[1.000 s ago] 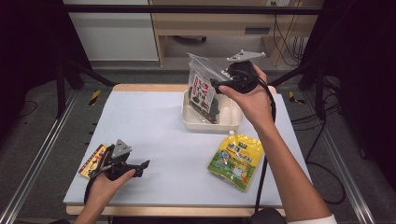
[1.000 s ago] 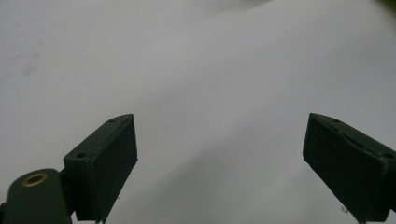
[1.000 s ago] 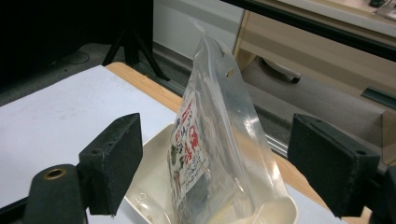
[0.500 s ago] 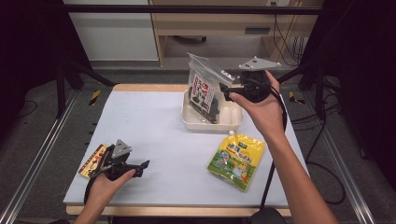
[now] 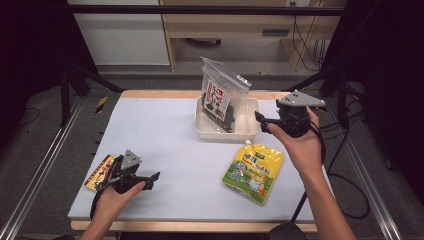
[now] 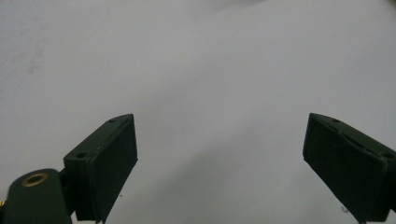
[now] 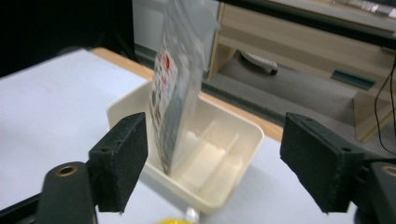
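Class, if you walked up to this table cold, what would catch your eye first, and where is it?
First, the clear seaweed bag standing upright in the cream tray at the table's far middle. Next, the bright yellow-green pouch lying flat just in front of the tray. The right gripper is beside the tray, jaws open and empty.

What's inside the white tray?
The white tray holds a clear bag of dark snack standing upright in its left part; the right part looks empty. The tray floor under the bag is hidden.
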A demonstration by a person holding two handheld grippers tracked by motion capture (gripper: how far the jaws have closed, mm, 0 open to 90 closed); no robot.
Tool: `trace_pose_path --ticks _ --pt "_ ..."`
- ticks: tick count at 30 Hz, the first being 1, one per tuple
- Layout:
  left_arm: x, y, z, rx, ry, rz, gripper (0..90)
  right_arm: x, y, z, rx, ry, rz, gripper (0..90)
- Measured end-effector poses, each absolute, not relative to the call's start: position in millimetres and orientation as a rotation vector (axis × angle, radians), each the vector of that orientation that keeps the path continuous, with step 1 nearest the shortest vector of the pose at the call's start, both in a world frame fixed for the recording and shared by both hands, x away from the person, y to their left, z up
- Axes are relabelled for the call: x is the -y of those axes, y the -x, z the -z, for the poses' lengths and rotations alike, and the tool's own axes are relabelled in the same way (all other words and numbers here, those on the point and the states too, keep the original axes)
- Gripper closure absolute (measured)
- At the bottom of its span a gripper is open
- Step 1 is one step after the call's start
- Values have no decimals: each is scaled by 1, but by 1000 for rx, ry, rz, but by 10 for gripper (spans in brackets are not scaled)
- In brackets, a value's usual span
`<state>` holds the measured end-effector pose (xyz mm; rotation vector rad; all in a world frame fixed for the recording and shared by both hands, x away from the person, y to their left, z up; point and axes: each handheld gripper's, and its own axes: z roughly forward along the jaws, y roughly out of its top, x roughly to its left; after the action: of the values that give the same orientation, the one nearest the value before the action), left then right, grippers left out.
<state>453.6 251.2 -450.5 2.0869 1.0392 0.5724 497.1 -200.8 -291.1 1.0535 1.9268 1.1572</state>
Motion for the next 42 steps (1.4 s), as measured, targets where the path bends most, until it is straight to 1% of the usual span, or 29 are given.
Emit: trace_pose_path --ticks 3,7,9,12,17,19,24,26,27,28,29,32,35,42 --pt "-251 -454 451 -1040 -2083 -572 98 214 -489 301 -1914 -1085 -1162 307" --pt "-251 -454 450 -1038 -2083 -575 98 220 -484 309 -1908 -1092 -1139 332" --pt "-252 -454 450 -1036 -2080 -577 98 226 -481 319 -1899 -1107 -1134 362" --pt "-253 -455 449 -1038 -2075 -574 98 230 -480 327 -1892 -1124 -1130 370" --pt "-254 -455 449 -1043 -2063 -573 98 239 -481 351 -1881 -1181 -1106 398" --pt "-253 -455 449 -1038 -2065 -575 98 241 -482 355 -1879 -1191 -1104 404" --pt "-252 -454 449 -1034 -2068 -576 98 251 -481 375 -1855 -1267 -1111 456" --pt "-252 -454 449 -1033 -2070 -575 98 256 -481 386 -1851 -1313 -1104 476" --pt "-252 -455 449 -1033 -2072 -574 98 262 -481 397 -1845 -1351 -1092 485" --pt "-252 -455 449 -1033 -2074 -576 98 262 -481 397 -1845 -1351 -1092 485" --pt "-252 -455 449 -1033 -2074 -576 98 266 -481 406 -1838 -1382 -1086 488" --pt "-252 -455 449 -1034 -2075 -578 98 269 -481 415 -1829 -1409 -1089 487" --pt "-252 -455 449 -1035 -2075 -577 98 272 -483 428 -1846 -1444 -1055 470" --pt "-252 -454 448 -1029 -2075 -587 100 277 -482 443 -1837 -1490 -990 440"
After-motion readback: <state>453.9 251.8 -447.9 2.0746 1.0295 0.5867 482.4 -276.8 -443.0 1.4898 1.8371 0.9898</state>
